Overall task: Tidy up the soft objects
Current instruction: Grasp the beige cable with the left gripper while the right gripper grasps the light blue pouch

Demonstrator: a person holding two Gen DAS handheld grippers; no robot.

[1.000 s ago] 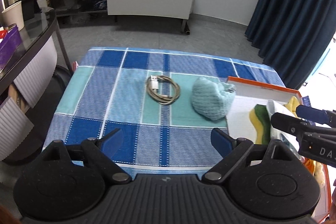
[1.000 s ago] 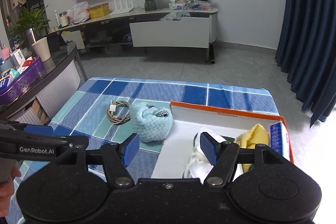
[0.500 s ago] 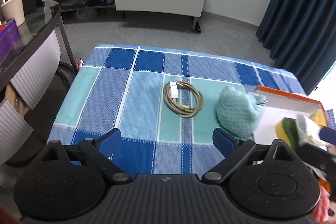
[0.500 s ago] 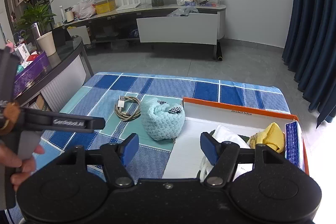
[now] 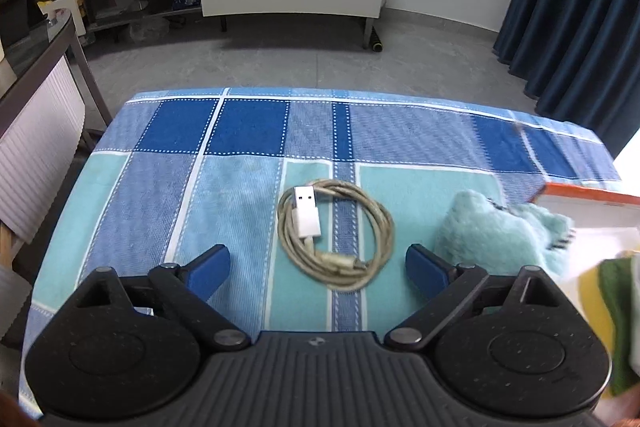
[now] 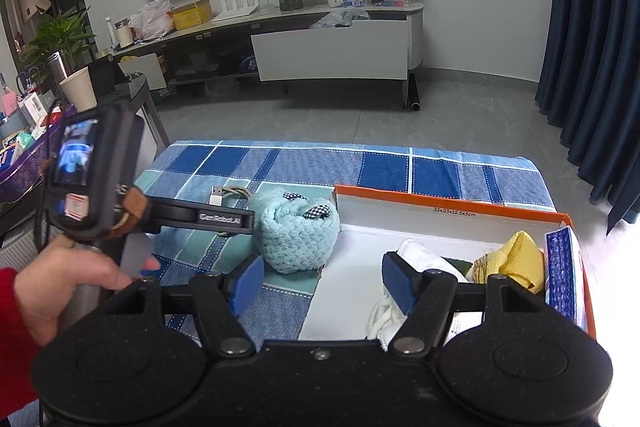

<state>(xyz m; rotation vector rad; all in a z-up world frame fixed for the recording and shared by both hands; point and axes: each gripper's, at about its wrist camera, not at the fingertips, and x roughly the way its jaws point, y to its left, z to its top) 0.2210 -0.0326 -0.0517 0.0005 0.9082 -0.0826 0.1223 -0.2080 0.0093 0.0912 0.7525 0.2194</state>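
A coiled beige USB cable [image 5: 334, 233] lies on the blue checked tablecloth [image 5: 240, 187], just ahead of my open, empty left gripper [image 5: 318, 271]. A fluffy light-blue knitted item [image 5: 496, 237] sits to its right against the orange-rimmed box [image 5: 592, 193]. In the right wrist view my right gripper [image 6: 322, 281] is open and empty, above the box's near left corner. The knitted item [image 6: 298, 235] lies just left of the box [image 6: 440, 205]. Inside are a white cloth [image 6: 420, 259], a yellow cloth [image 6: 516, 261] and a blue packet [image 6: 560, 271]. The left gripper [image 6: 224, 217] reaches over the cable.
A dark glass side table [image 6: 132, 95] with a purple tray stands left of the table. A TV console [image 6: 332, 43] lines the far wall. Dark blue curtains [image 6: 592, 27] hang at the right. The table's far edge [image 5: 360, 95] drops to grey floor.
My left gripper has moved forward and down toward the cable, which now lies between its fingers' line. My right gripper has drawn back slightly from the box.
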